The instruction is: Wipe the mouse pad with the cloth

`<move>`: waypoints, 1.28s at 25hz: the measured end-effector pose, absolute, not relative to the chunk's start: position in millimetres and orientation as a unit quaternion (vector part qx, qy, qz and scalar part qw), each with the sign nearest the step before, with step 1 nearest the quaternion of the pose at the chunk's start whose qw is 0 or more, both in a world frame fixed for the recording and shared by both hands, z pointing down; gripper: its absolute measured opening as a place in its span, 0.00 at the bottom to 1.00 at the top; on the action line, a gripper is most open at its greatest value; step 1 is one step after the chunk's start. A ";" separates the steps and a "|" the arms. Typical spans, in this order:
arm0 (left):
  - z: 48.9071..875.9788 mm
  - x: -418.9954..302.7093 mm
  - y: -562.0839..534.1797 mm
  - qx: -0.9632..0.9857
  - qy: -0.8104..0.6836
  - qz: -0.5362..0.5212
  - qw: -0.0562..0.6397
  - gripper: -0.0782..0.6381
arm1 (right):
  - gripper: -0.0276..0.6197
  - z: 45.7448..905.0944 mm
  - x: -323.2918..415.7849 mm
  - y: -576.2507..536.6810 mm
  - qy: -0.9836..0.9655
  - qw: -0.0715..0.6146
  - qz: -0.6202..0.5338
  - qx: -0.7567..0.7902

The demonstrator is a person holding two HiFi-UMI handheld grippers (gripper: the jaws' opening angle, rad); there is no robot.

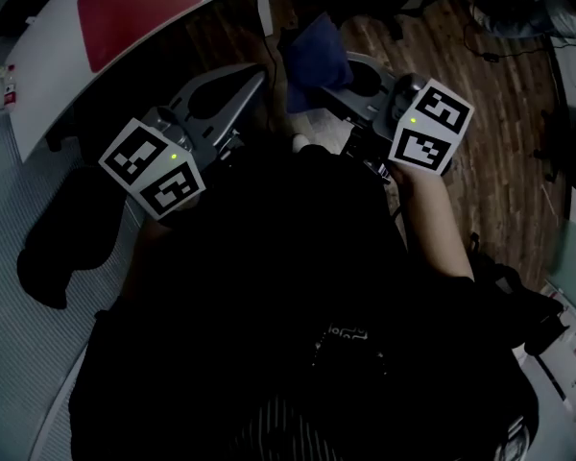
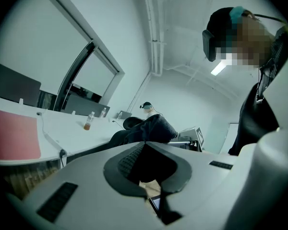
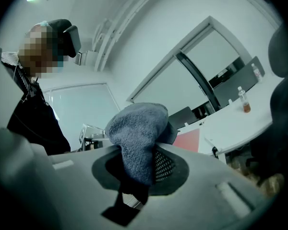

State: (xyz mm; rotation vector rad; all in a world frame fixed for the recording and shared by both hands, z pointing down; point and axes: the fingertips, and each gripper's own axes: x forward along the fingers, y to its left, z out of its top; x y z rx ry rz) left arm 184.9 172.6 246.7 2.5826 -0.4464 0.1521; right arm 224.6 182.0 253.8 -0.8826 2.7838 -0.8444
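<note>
The red mouse pad (image 1: 139, 3) lies on the white table (image 1: 48, 84) at the upper left; it also shows as a red patch in the left gripper view (image 2: 12, 133) and behind the cloth in the right gripper view (image 3: 188, 140). My right gripper (image 1: 319, 83) is shut on a blue-grey cloth (image 1: 312, 51), held off the table in front of my body. The cloth (image 3: 137, 133) bulges up out of the right gripper (image 3: 137, 153). My left gripper (image 1: 254, 77) is shut with nothing in it, just left of the cloth (image 2: 149, 128), and the left gripper (image 2: 145, 145) points toward it.
The table's curved edge runs from upper left to top centre, over a wooden floor (image 1: 499, 142). A black chair (image 1: 58, 248) stands at the left. Cables (image 1: 504, 27) lie on the floor at the upper right. A bottle (image 2: 88, 122) stands far back on the table.
</note>
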 end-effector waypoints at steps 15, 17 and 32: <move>245.5 16.8 92.7 0.948 -0.174 0.026 0.264 0.12 | 0.15 225.6 62.2 81.1 0.931 0.007 -0.245 -0.271; 241.4 8.6 94.6 0.946 -0.182 0.022 0.267 0.12 | 0.15 223.3 51.4 79.7 0.933 -0.003 -0.251 -0.256; 264.3 -101.6 70.2 0.934 -0.211 -0.010 0.289 0.12 | 0.15 248.9 -69.5 37.1 0.947 -0.058 -0.257 -0.183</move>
